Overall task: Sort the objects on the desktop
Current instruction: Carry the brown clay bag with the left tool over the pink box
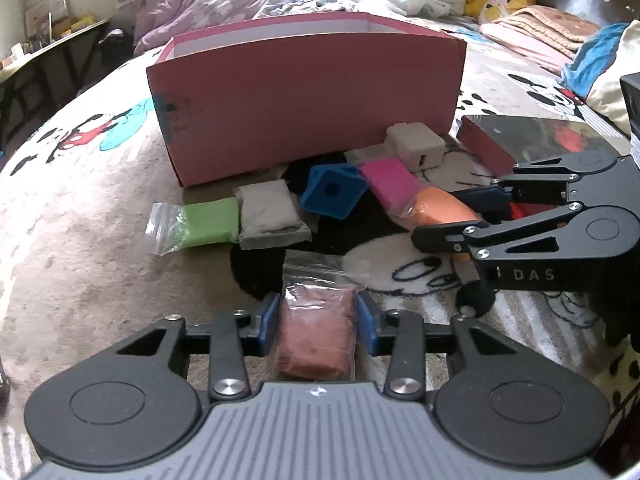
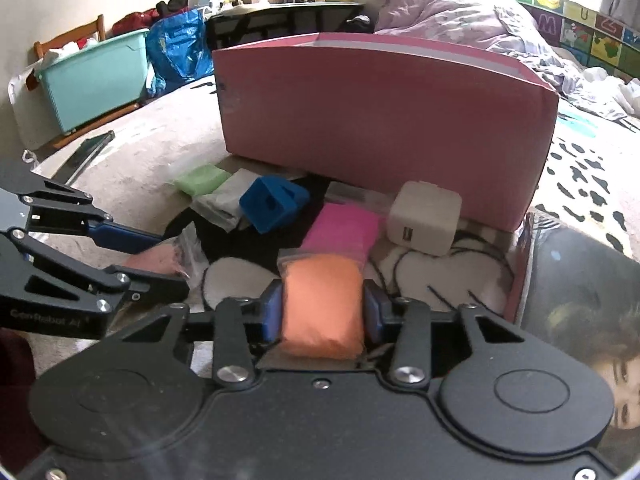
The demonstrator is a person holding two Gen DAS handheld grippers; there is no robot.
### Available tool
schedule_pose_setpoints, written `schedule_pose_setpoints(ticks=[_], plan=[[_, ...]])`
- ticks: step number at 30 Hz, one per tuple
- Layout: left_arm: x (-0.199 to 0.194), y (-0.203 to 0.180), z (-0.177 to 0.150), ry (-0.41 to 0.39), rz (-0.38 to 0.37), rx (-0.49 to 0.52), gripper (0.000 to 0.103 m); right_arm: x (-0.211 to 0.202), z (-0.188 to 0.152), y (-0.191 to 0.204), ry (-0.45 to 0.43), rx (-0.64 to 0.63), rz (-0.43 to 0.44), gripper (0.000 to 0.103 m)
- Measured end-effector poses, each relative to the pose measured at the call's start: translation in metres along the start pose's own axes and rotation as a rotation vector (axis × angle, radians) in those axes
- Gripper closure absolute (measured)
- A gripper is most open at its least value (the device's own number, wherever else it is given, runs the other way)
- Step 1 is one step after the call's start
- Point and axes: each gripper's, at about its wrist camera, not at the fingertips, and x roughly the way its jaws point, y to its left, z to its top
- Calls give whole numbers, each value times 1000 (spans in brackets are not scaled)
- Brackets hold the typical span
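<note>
Left wrist view shows the left gripper [image 1: 317, 316] pinching a brown clay bag [image 1: 316, 332] and the right gripper [image 2: 323, 312] pinching an orange clay bag [image 2: 322, 304]; each should rise above the pink box [image 1: 308, 96] rim before release.

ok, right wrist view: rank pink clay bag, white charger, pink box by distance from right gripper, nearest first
1. pink clay bag: just ahead of the right gripper, behind the orange clay bag it grips.
2. white charger: farther, ahead-right.
3. pink box: farthest, at the back.
</note>
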Motion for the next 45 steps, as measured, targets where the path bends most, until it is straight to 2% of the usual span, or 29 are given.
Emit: schedule_pose_setpoints(ticks=[10,18,26,36,45], plan=[[-24,-1,19,-64,44,-12,65,-5,0,-5,-27,27,7,63],[-45,7,62,-143,35,-41,65,-9,1,-6,-52,27,7,63],[-47,19,116,-209,39,-74,65,-2,-2,-9,-31,44,0,63],[-26,19,177,-239,69,-57,65,-1,-3,-12,-32,58,7,63],[18,29,209,-187,80,-83,65,0,-3,-13,-28,63,17,63]])
